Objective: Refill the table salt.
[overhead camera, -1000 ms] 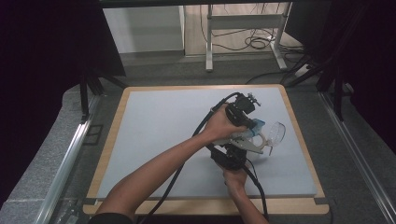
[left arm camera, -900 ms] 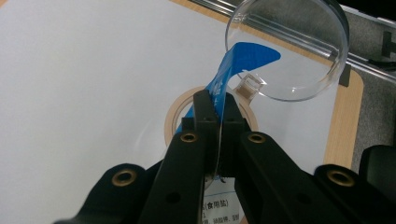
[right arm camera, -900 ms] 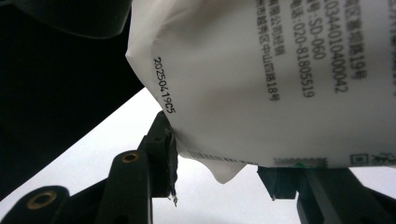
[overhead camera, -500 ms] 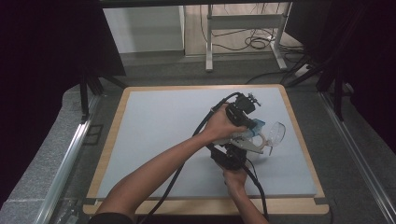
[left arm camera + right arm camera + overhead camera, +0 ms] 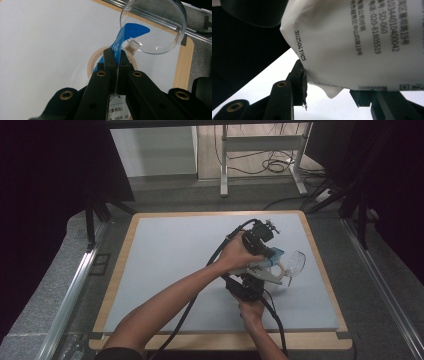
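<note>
High view is showing both hands holding a salt bag (image 5: 265,265) above the worktop (image 5: 165,260): the left hand-held gripper (image 5: 115,58) is clamping its blue corner toward a clear dish (image 5: 160,27), the right hand-held gripper (image 5: 329,82) is gripping its bottom; I judge pouring barely begun, since the dish is looking empty.

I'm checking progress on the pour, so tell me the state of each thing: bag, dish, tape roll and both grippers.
Bag: held off the table, blue corner tilted toward dish.
Dish: upright, looks empty.
Tape roll: flat beside dish.
Left gripper: shut on bag.
Right gripper: gripping bag's bottom.
</note>
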Tool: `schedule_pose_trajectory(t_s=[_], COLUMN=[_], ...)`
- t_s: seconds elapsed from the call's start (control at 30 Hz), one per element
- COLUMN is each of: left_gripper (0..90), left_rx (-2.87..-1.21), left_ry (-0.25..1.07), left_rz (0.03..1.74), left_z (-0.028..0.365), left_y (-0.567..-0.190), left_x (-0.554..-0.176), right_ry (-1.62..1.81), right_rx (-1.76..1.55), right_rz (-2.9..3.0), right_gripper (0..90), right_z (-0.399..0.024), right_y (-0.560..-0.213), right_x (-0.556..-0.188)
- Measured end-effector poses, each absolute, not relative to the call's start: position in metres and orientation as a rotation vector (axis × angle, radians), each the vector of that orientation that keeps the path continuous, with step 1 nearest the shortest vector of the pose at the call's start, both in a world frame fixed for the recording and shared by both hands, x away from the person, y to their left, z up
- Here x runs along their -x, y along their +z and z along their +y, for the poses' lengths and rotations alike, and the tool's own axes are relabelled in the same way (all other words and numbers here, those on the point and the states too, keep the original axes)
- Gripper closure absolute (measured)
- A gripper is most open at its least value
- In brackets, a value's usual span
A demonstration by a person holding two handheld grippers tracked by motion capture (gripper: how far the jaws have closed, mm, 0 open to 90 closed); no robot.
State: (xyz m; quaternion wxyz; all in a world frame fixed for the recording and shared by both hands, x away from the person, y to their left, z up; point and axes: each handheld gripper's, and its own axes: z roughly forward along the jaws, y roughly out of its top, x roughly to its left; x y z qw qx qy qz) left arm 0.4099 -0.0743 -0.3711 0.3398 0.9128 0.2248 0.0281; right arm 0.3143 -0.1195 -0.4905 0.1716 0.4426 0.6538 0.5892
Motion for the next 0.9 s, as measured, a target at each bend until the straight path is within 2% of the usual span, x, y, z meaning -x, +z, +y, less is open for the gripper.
schedule_pose_trajectory(t_s=[0.9], left_gripper=[90.0], left_rx=[-2.383], left_ry=[0.072], left_rz=[0.578], left_z=[-0.0765], left_y=[-0.371], left_x=[-0.4104], right_ry=[1.67], right_rx=[-1.255], right_rz=[1.845], right_gripper=[54.1], right_z=[-0.12], right_y=[-0.4896], right_x=[-0.3155])
